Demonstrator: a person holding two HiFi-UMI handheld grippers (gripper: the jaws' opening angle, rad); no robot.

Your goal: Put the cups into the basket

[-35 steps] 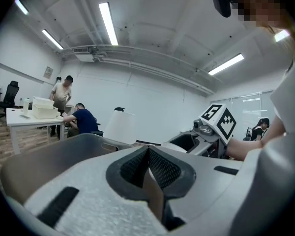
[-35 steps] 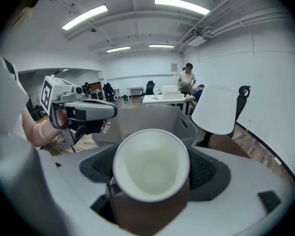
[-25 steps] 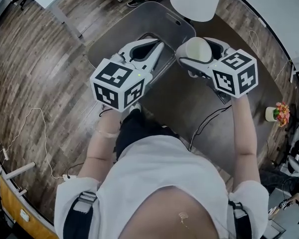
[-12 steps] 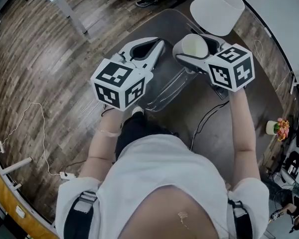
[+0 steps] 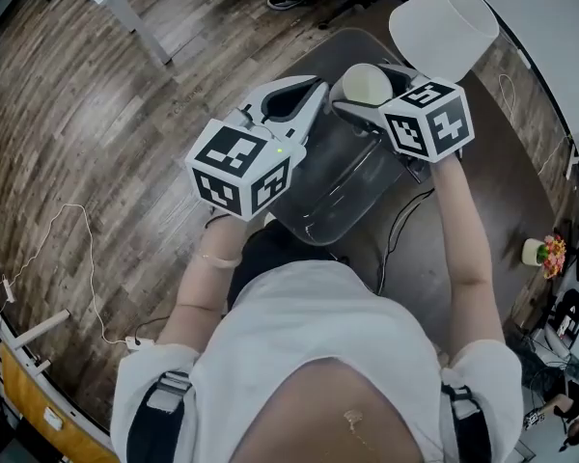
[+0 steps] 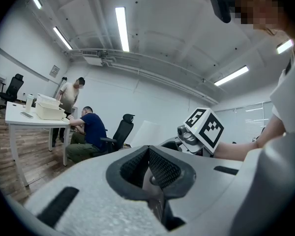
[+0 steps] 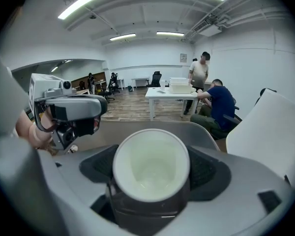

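A cup (image 5: 364, 83) with a pale inside and a dark outer wall sits between the jaws of my right gripper (image 5: 365, 95), which is shut on it; the right gripper view shows its mouth (image 7: 151, 165) facing the camera. The clear plastic basket (image 5: 314, 228) stands on the dark table, below and just in front of both grippers. My left gripper (image 5: 317, 93) hovers to the left of the cup over the basket's left side. In the left gripper view its jaws (image 6: 150, 156) are shut with nothing between them.
A large white shade-like object (image 5: 444, 27) stands at the table's far end, close to the right gripper. A black cable (image 5: 398, 231) runs across the table (image 5: 425, 258), and a small flower pot (image 5: 540, 252) sits at its right edge. People sit at a white desk (image 7: 169, 91) beyond.
Both grippers have moved forward, away from the body, the right one carrying the cup. The basket now shows beneath and behind their marker cubes.
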